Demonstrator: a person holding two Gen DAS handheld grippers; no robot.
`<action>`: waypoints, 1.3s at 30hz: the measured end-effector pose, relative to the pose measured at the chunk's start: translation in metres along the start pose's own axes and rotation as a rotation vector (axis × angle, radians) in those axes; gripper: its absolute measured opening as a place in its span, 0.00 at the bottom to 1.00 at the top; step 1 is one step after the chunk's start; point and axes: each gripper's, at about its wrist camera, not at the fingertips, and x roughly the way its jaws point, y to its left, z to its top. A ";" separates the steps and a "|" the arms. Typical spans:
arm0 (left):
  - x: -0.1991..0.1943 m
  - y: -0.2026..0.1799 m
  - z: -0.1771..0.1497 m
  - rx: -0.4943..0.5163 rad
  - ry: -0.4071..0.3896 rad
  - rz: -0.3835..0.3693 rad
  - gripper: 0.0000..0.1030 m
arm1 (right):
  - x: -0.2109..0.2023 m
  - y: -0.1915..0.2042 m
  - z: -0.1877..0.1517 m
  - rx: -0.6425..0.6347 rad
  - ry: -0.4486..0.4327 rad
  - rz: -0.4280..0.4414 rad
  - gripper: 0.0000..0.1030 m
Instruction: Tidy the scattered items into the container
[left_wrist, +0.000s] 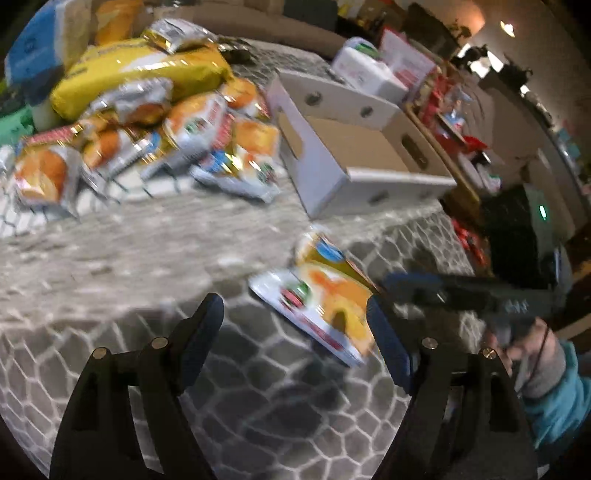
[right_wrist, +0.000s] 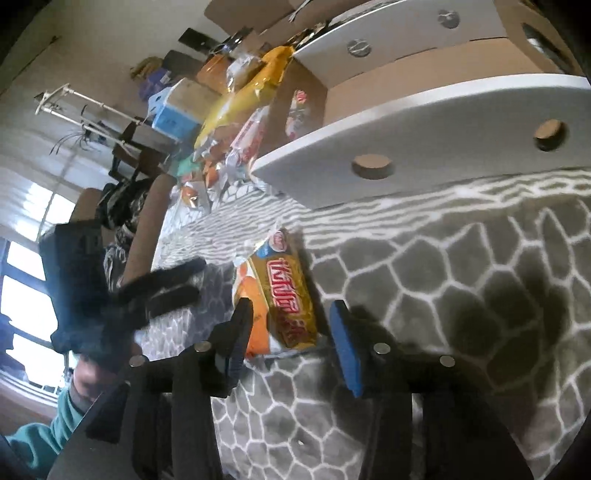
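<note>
Red lettering runs along the gold side of the snack packet (right_wrist: 284, 295) in the right wrist view, too distorted to read; all other packaging print is blurred beyond reading

Grey cobble-patterned rug (right_wrist: 461, 258), bright windows (right_wrist: 26, 295) at left, warm ceiling lamp (left_wrist: 508, 27).

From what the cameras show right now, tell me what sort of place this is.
Probably a lived-in home room used for storage: a patterned grey cover under snack packets, a cardboard box, a window and a clothes rack.
</note>
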 end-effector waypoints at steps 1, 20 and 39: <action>0.001 -0.002 -0.004 0.005 0.008 -0.004 0.75 | 0.004 0.001 0.002 -0.006 0.006 0.001 0.44; 0.008 0.014 -0.030 -0.099 -0.006 0.011 0.76 | 0.010 0.053 -0.009 -0.240 0.000 -0.089 0.25; -0.018 0.050 -0.039 -0.198 -0.099 -0.093 0.80 | 0.035 0.081 -0.009 -0.354 -0.037 -0.223 0.27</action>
